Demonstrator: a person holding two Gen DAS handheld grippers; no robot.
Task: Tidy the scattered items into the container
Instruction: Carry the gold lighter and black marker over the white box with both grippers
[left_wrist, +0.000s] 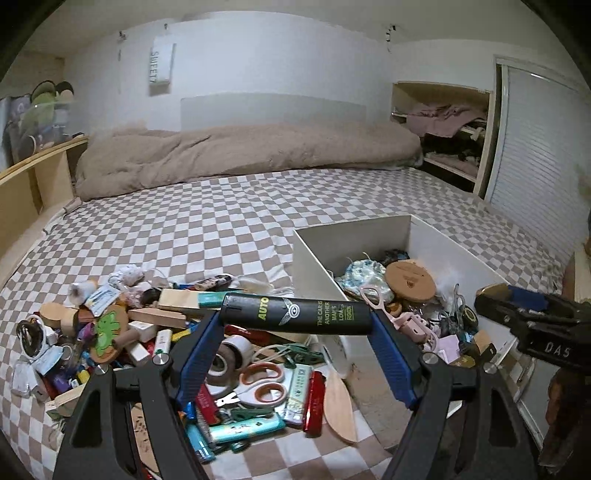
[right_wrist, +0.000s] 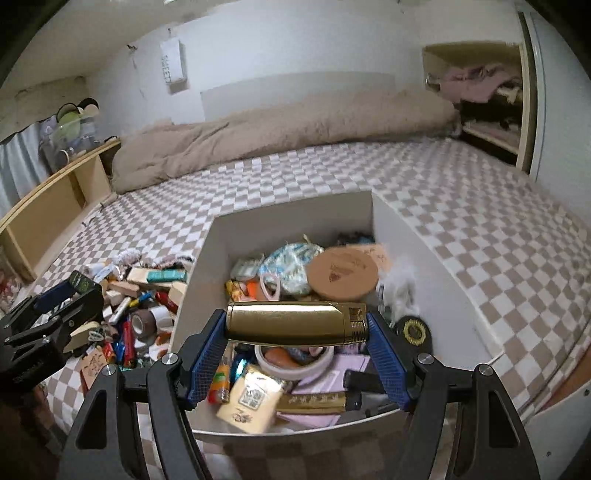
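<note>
My left gripper (left_wrist: 296, 316) is shut on a black cylinder marked AUTO (left_wrist: 295, 314), held crosswise above the pile of scattered items (left_wrist: 155, 332) on the bed. My right gripper (right_wrist: 296, 322) is shut on a gold metal lighter (right_wrist: 295, 322), held over the near part of the white box (right_wrist: 295, 221), which holds several items. The white box also shows in the left wrist view (left_wrist: 317, 258), right of the pile. The right gripper appears at the right edge there (left_wrist: 517, 310); the left gripper shows at the left edge of the right wrist view (right_wrist: 55, 314).
The checkered bedsheet (left_wrist: 221, 214) stretches back to a beige duvet (left_wrist: 240, 151). A wooden shelf (left_wrist: 33, 173) runs along the left. An open closet with clothes (left_wrist: 443, 125) is at the back right. Orange-handled scissors (left_wrist: 262, 384) and tape (left_wrist: 229, 354) lie under my left gripper.
</note>
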